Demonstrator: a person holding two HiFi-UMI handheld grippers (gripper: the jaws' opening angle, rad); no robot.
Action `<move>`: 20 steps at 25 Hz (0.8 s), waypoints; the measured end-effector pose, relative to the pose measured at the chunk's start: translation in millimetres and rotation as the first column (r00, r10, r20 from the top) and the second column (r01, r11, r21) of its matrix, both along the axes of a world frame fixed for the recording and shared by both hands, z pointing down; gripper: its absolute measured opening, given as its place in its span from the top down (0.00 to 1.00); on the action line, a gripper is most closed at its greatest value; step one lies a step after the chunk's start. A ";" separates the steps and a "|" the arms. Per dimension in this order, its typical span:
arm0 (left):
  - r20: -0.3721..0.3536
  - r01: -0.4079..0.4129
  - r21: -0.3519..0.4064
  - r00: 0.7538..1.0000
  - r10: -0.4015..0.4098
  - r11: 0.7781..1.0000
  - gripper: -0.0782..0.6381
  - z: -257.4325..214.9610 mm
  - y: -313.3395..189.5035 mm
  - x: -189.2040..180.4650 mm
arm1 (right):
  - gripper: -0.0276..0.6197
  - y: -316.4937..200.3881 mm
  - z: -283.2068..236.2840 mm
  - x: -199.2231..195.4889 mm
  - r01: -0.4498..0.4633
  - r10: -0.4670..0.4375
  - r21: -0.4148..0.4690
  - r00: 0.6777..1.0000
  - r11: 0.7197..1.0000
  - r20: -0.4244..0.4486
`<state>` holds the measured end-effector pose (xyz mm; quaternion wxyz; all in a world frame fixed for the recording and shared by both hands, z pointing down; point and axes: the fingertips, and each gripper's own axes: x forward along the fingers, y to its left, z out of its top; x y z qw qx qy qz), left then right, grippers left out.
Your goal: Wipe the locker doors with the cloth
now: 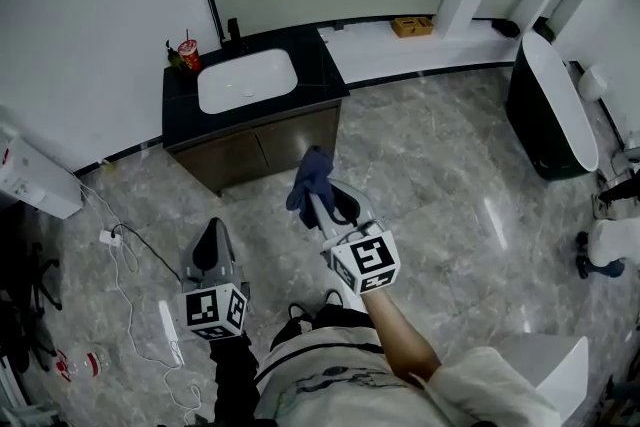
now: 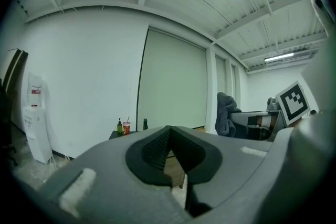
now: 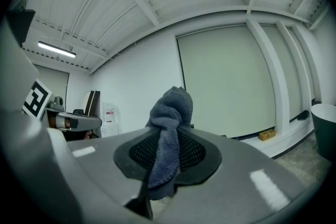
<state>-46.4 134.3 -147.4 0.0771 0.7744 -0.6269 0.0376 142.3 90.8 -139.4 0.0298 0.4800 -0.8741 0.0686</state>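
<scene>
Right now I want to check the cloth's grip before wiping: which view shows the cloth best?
The right gripper view: the cloth sits close up, pinched between the jaws of the right gripper. The head view shows it small, from above; the left gripper view shows only a dark bundle off to the side.

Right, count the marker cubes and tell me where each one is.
2. One cube sits at lower left on the left gripper; the other is near centre on the right gripper, which holds the cloth. None seems hidden.
</scene>
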 end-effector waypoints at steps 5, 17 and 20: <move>-0.007 -0.012 0.012 1.000 0.012 1.000 0.89 -9.5 -8.2 12.6 | 0.84 -3.2 -21.5 6.8 0.005 -0.004 0.030 1.000 1.000 -0.023; 0.001 -0.020 0.039 1.000 0.020 0.999 0.89 -14.6 -16.3 17.6 | 0.86 -3.5 -28.1 2.9 0.005 -0.002 0.077 0.999 0.997 -0.044; 0.000 -0.020 0.039 1.000 0.020 0.999 0.89 -15.6 -16.4 17.3 | 0.86 -2.2 -26.3 1.4 0.018 -0.016 0.073 0.999 0.997 -0.028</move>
